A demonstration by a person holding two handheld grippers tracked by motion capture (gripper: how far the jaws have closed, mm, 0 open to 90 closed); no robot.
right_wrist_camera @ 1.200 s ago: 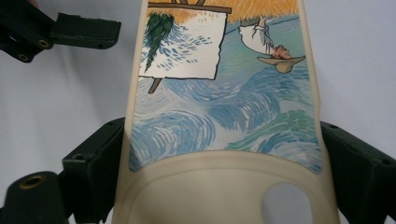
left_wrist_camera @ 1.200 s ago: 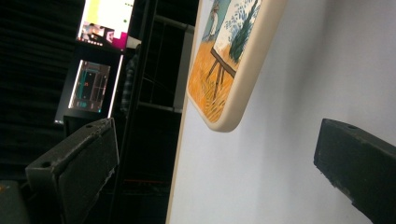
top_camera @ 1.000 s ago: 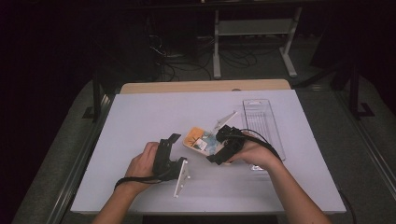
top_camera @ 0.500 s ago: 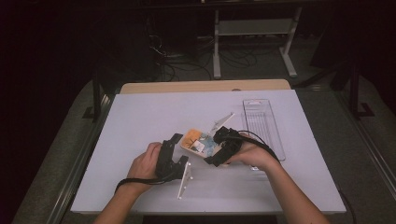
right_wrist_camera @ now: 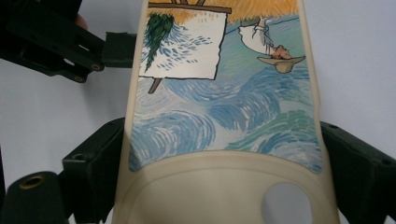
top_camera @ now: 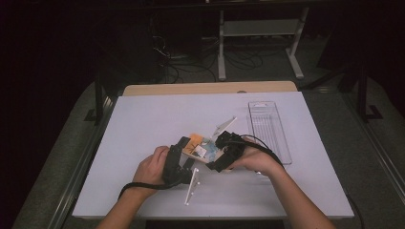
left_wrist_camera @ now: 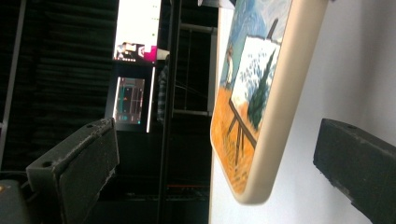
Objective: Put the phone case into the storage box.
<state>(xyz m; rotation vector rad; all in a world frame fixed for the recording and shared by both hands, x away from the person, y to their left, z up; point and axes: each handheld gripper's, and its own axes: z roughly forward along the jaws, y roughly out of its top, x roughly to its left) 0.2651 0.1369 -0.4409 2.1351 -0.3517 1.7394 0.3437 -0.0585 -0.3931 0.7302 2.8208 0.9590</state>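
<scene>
Painted phone case held between two grippers, mid-table

High view: the phone case (top_camera: 200,147) sits between left gripper (top_camera: 184,145) and right gripper (top_camera: 220,153), left of a clear tray (top_camera: 282,143). Left gripper view: jaws wide, case corner (left_wrist_camera: 261,98) between them, untouched. Right gripper view: jaws clamp the case's edges (right_wrist_camera: 224,116).

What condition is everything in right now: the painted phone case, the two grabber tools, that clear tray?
Phone case: painted side up, clamped at its camera-hole end.
Right gripper: shut on the phone case's sides.
Left gripper: open, jaws either side of the case's other end, not touching.
Clear tray: flat on the table, empty.
</scene>
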